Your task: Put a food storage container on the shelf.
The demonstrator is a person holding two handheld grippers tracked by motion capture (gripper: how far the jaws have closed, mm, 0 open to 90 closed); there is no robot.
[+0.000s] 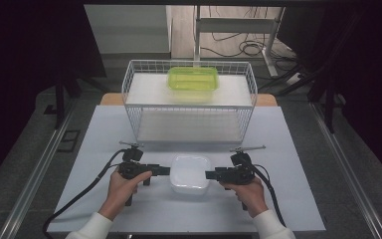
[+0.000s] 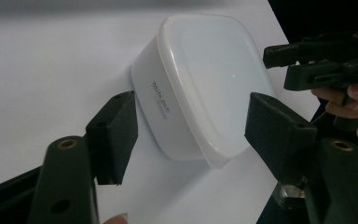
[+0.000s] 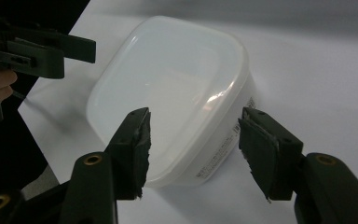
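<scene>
- Black jaws of the left gripper [image 2: 191, 135] stand apart, straddling one end of the lidded white container [image 2: 205, 84] without touching it.
- Opposite, the right gripper [image 3: 193, 147] brackets the other end, jaws likewise apart, pads clear.
- Container sits on the tabletop [image 1: 104, 129] midway between both hands.

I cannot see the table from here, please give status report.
Left gripper and right gripper open, flanking white lidded box. Box on table, not gripped. Wire basket behind, clear.

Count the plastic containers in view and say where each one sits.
2. The white lidded container sits on the table between the two hand-held grippers; the green container sits on top of the wire rack behind it.
</scene>
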